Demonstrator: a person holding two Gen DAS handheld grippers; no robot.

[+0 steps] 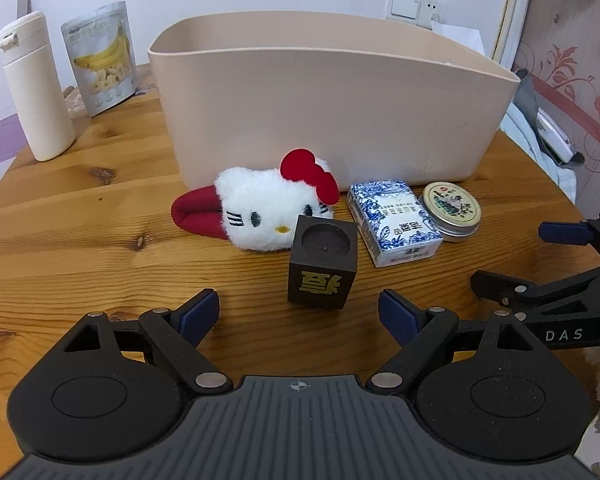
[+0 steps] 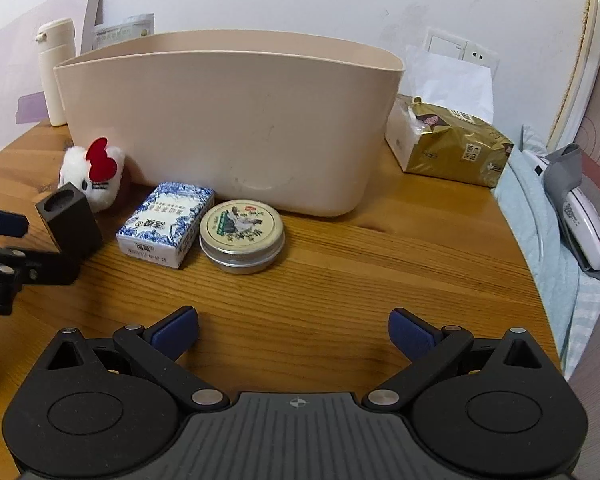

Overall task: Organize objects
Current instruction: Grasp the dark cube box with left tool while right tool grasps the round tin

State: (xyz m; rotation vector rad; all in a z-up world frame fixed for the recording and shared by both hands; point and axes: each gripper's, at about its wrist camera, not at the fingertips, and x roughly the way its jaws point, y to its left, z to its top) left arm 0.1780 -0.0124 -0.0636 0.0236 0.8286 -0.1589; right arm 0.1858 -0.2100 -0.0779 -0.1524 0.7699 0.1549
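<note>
A beige bin (image 1: 324,104) stands on the round wooden table (image 1: 80,216); it also shows in the right wrist view (image 2: 228,128). In front of it lie a white cat plush with a red bow (image 1: 268,212), a dark cube with gold characters (image 1: 323,265), a blue-and-white box (image 1: 392,222) and a round tin (image 1: 451,211). My left gripper (image 1: 299,314) is open and empty just short of the cube. My right gripper (image 2: 294,330) is open and empty, short of the tin (image 2: 242,235) and box (image 2: 166,223). The cube (image 2: 70,228) and plush (image 2: 94,178) sit at its left.
A cream bottle (image 1: 36,88) and a banana snack pouch (image 1: 102,58) stand at the back left. A gold packet (image 2: 456,146) and white tissue pack lie right of the bin. The table edge curves at the right, with bedding and a white device (image 2: 584,220) beyond.
</note>
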